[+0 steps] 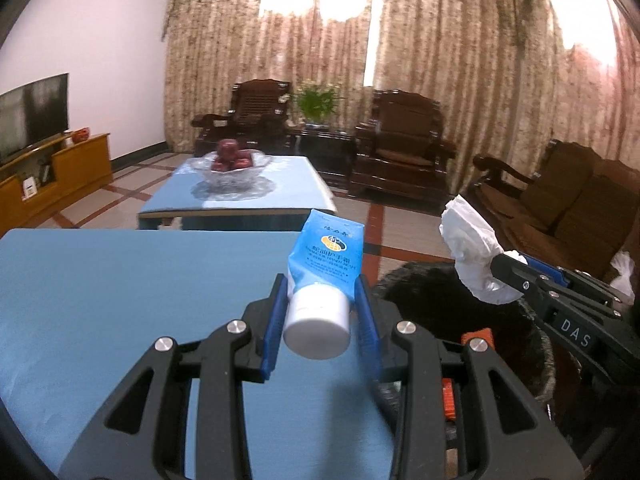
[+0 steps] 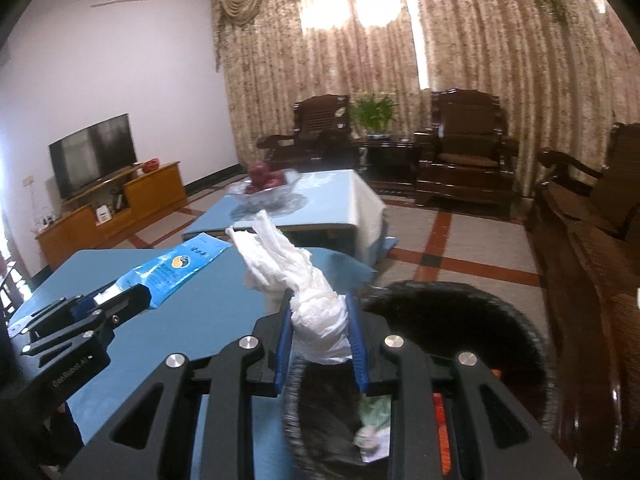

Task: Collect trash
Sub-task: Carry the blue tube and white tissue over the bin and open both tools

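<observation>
Both grippers hold trash near the black round bin.

Left wrist view: the left gripper (image 1: pixel 322 312) fingers grasp a blue squeeze tube with white cap (image 1: pixel 325 270) above the blue surface (image 1: pixel 120 280).
Right wrist view: the right gripper (image 2: pixel 320 340) fingers clench a crumpled white tissue (image 2: pixel 304 292) over the bin (image 2: pixel 460 312) rim.

I'm seeing daylight glaring through the curtains (image 1: pixel 400 40); the room is looking dim, soft, and bending at fisheye edges.
</observation>
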